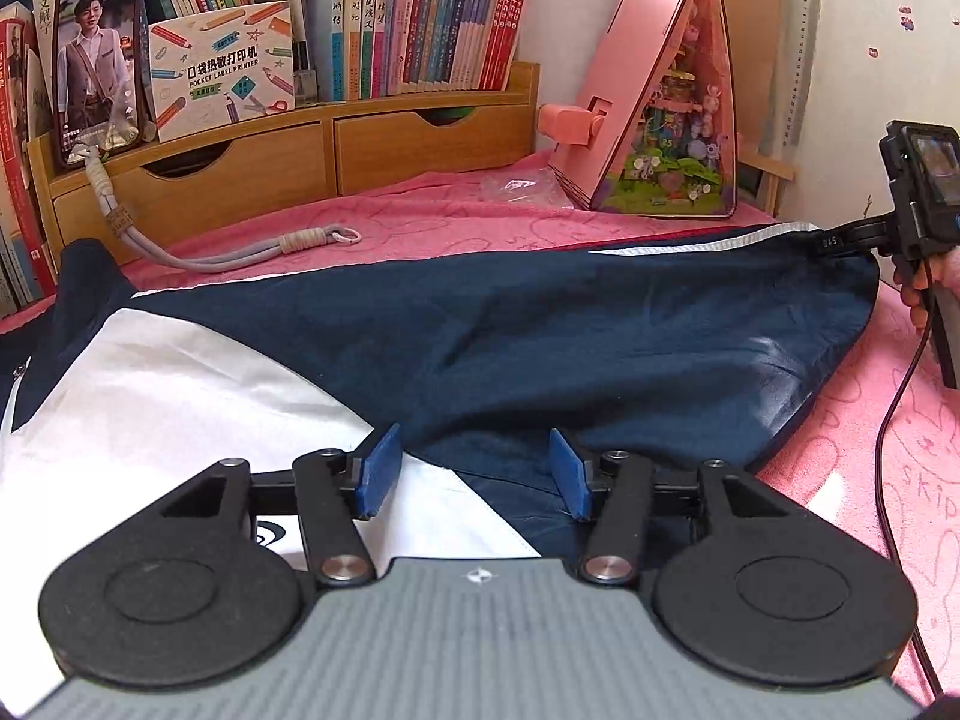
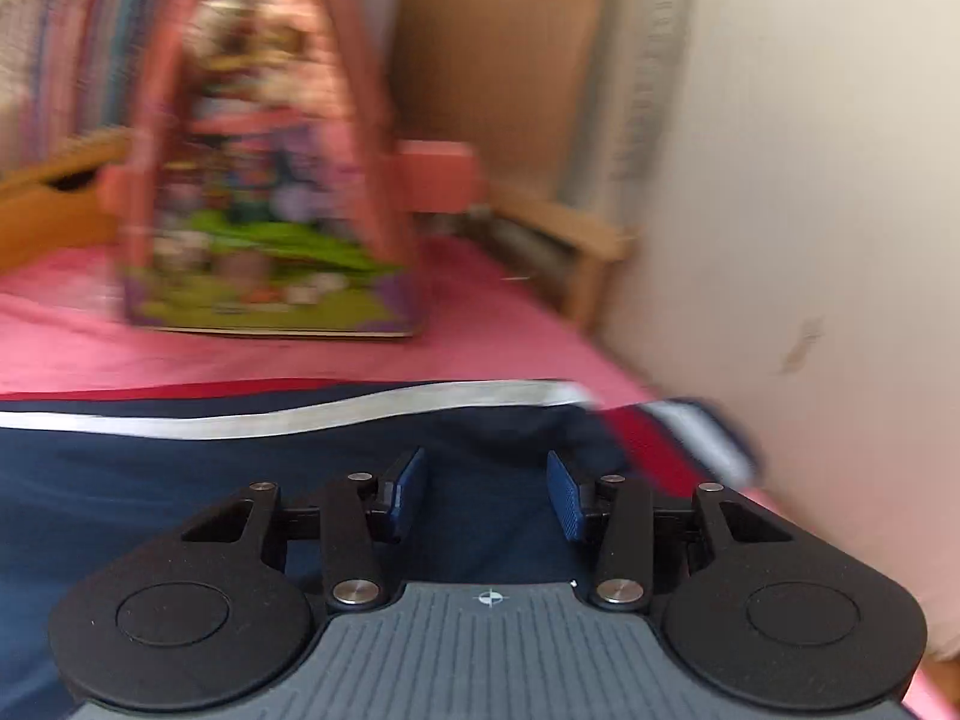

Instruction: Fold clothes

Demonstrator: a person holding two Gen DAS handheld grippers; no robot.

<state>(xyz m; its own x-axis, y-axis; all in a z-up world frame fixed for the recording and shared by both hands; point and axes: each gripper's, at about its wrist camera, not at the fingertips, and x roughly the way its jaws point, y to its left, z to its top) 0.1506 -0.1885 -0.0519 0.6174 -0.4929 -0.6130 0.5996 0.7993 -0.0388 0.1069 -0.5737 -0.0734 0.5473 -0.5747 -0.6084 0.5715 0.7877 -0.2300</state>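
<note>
Left fingers: blue pads (image 1: 379,468) stand apart above the garment, nothing pinched between them
Left gripper (image 1: 474,474): hangs over the near edge of the cloth, where a white panel meets navy
Right fingers: blue pads (image 2: 408,495) apart, with only navy cloth seen below the gap; no grip shows
Right gripper (image 2: 487,495): over the garment's right end; in the left wrist view its body and the hand (image 1: 918,294) holding it show at the right edge
Garment (image 1: 540,330): navy jacket with white panels, spread flat across the pink blanket (image 1: 870,480)
Trim: white stripe (image 2: 300,420) and red edge along the far side
Behind: pink triangular toy house (image 1: 654,102), wooden drawer shelf (image 1: 288,162) with books, a phone (image 1: 99,60) propped at left
Right view: blurred
</note>
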